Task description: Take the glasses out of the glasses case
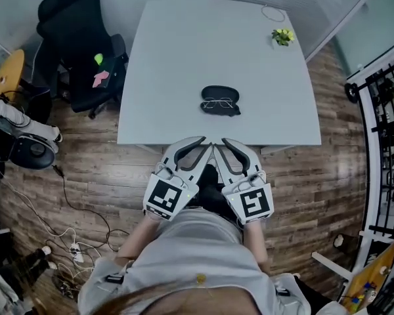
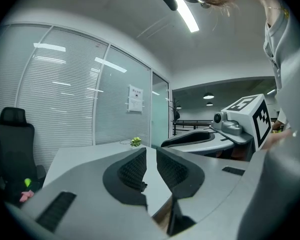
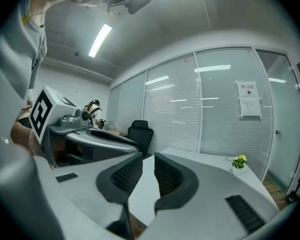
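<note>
The black glasses case (image 1: 220, 94) lies open mid-table (image 1: 184, 58), the glasses (image 1: 218, 103) resting in it. The left hand-held gripper (image 1: 198, 140) and the right hand-held gripper (image 1: 227, 142) hover side by side at the table's near edge, the case at their 12 o'clock. Each has its jaws a narrow slit apart, gripping nothing. A small plant (image 1: 282, 37) sits toward 1 o'clock.

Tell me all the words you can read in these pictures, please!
Paper notice on the glass wall: printed, but too small to read.
Square-marker cubes: black-and-white patterns only, no words.
Nothing else shows any text.
</note>
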The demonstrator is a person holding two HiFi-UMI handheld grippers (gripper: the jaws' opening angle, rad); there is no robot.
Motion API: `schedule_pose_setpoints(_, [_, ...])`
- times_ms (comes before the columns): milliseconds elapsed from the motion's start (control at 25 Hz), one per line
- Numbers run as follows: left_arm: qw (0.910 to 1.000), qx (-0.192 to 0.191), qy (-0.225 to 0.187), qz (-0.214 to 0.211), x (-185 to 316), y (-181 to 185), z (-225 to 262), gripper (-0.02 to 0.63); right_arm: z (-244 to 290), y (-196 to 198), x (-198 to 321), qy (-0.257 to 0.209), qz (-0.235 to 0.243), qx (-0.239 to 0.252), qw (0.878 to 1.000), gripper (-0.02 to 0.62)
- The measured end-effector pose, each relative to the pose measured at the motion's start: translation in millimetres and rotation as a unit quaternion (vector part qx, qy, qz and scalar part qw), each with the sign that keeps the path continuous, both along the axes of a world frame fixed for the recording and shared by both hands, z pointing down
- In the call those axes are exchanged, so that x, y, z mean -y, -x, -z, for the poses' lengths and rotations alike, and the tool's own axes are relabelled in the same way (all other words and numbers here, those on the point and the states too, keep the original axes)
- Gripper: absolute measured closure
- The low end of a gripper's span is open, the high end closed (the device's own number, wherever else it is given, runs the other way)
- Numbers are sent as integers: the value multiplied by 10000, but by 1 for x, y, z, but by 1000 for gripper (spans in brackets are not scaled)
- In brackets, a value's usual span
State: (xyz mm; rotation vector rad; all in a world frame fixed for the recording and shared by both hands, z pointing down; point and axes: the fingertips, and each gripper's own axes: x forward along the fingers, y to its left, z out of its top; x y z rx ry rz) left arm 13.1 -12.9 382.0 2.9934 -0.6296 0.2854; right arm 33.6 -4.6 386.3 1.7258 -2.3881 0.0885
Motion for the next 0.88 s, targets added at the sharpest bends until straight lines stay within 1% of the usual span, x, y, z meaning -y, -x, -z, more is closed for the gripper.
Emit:
schedule_pose_setpoints(360, [9998, 75, 71, 153, 59, -30, -1, 532, -4, -35, 59, 92, 127, -9, 9999, 517])
schedule_pose_setpoints(680, [9993, 99, 102, 354, 97, -55, -1, 532, -2, -59, 100, 115, 399, -65, 9991, 516])
schedule_pose_setpoints(880, [9988, 133, 101, 455, 114, -69, -3, 532, -10, -75, 119, 204, 574, -230, 9979, 517])
